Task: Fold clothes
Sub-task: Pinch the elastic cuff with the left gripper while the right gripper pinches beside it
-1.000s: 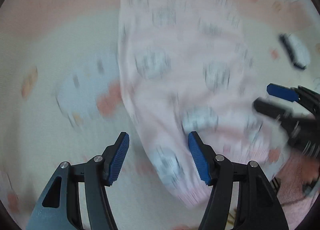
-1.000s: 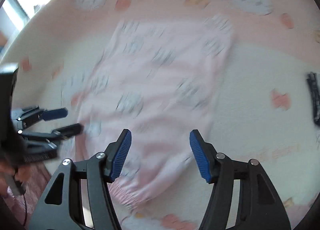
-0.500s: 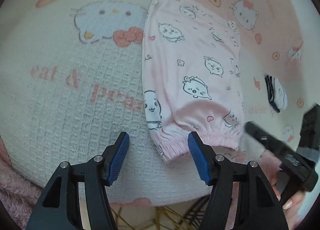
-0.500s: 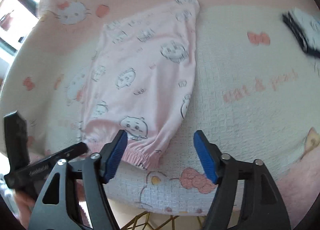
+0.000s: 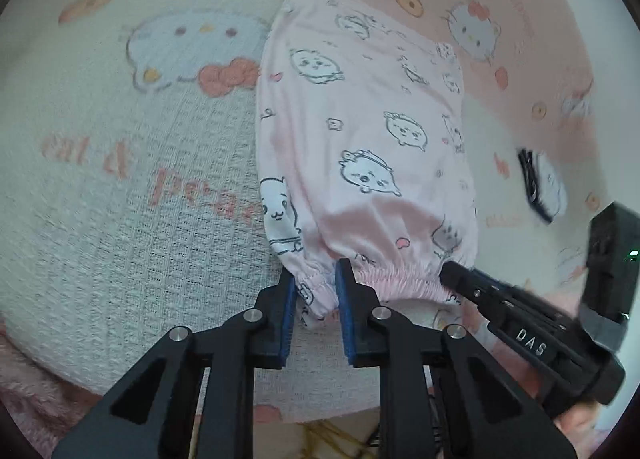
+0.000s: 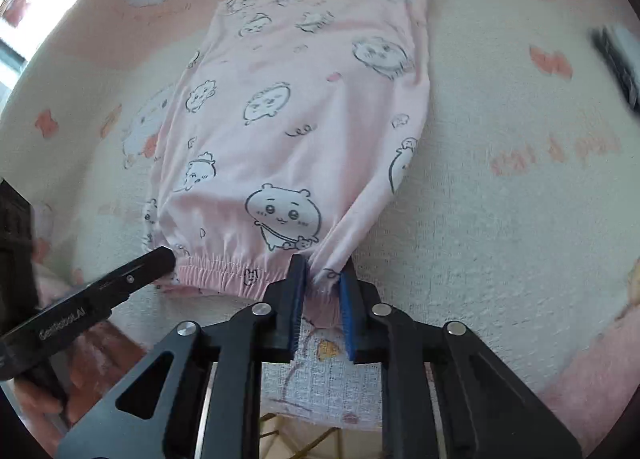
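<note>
The pink pyjama piece [image 5: 360, 131] is lying flat on the bed cover [image 5: 120, 219], and what I'm steering by is its long axis: it is running straight away from both of my grippers, with the gathered elastic hem [image 5: 400, 279] at the near end, close to the bed's edge, and the far end lying up toward the pink band of the cover. I'm judging that the coming fold will carry this near hem up and over along that axis. My left gripper [image 5: 316, 291] is sitting at the hem's left corner and my right gripper [image 6: 323, 283] at its right corner, so neither is nearer; they are level with each other across the hem. Both sets of jaws are closing narrow, each with a bunched corner of the hem cloth between its blue pads [image 6: 298, 299]; the fabric is already puckering toward the pinch in both views, so I'm reading both as gripping it. The cloth itself is looking thin and soft, pale pink with outlined cartoon animals, mostly smooth, with shallow creases fanning from the two held corners. Further out, a small dark-and-white object [image 5: 540, 187] is lying on the cover well to the right, too blurred for me to name.
</note>
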Motion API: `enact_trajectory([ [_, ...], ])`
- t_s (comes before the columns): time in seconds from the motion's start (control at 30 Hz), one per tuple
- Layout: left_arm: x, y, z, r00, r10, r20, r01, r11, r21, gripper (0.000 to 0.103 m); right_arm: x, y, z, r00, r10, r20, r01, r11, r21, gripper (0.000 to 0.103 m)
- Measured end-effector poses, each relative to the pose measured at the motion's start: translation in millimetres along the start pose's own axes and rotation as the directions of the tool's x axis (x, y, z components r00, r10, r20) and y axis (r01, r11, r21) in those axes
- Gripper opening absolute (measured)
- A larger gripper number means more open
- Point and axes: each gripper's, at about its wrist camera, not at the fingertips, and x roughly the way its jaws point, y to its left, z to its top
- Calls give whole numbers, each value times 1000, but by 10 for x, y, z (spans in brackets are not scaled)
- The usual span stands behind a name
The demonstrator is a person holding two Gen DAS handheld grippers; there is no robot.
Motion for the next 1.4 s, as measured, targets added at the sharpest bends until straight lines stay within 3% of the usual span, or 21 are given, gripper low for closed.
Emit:
enact_trajectory([
  [0.17,-226,19,-87,997,-73,-17,73,997,10,19,-188,-20,-124,1000,12,-7,-12,1000,-26,8],
  [0.4,-367,-41,-369,990,-97,-100,106,990,89,20,-146,-234,-295,999,47,16,-47,998,51,8],
  [0.47,-418,-3,-414,992,-76,-102,85,993,85,23,-122,-268,-446,1000,10,-13,-10,999,36,9],
  [0.53,-506,67,-377,997,-55,-55,59,996,62,24,-48,-319,-534,996,-79,-44,80,997,22,10],
  [0.6,-615,116,-274,998,-65,23,65,997,40,24,-110,-407,-538,995,-101,-18,102,993,57,15],
  [0.7,-613,42,-187,992,-95,78,90,993,74,24,-340,-433,-470,983,-143,119,138,989,52,26],
  [0.8,-428,-102,-172,994,-103,32,99,987,123,24,-403,-316,-402,972,-111,208,118,993,-21,34],
  [0.9,-137,-149,-207,998,-20,-66,29,991,132,24,-64,-192,-317,989,-36,146,45,997,-59,38],
  [0.97,-47,-105,-204,996,17,-93,-8,994,105,25,166,-215,-332,994,-91,58,94,994,-51,40],
  [1.0,-91,-52,-211,996,24,-89,-17,996,82,25,165,-281,-356,993,-112,45,113,993,-24,53],
  [1.03,-142,8,-221,995,44,-87,-39,998,59,29,163,-347,-380,991,-132,31,132,991,4,56],
  [1.1,-239,130,-232,995,73,-73,-72,997,10,35,99,-485,-437,990,-142,7,141,989,50,56],
  [1.2,-350,226,-149,1000,28,-13,-28,999,-46,34,-31,-612,-495,987,-159,22,157,984,89,56],
  [1.3,-401,145,-54,998,19,53,-19,1000,-3,34,-135,-613,-485,985,-151,78,143,985,100,56],
  [1.4,-339,96,-45,999,-5,48,4,1000,25,34,-164,-482,-483,984,-129,120,125,991,39,56],
])
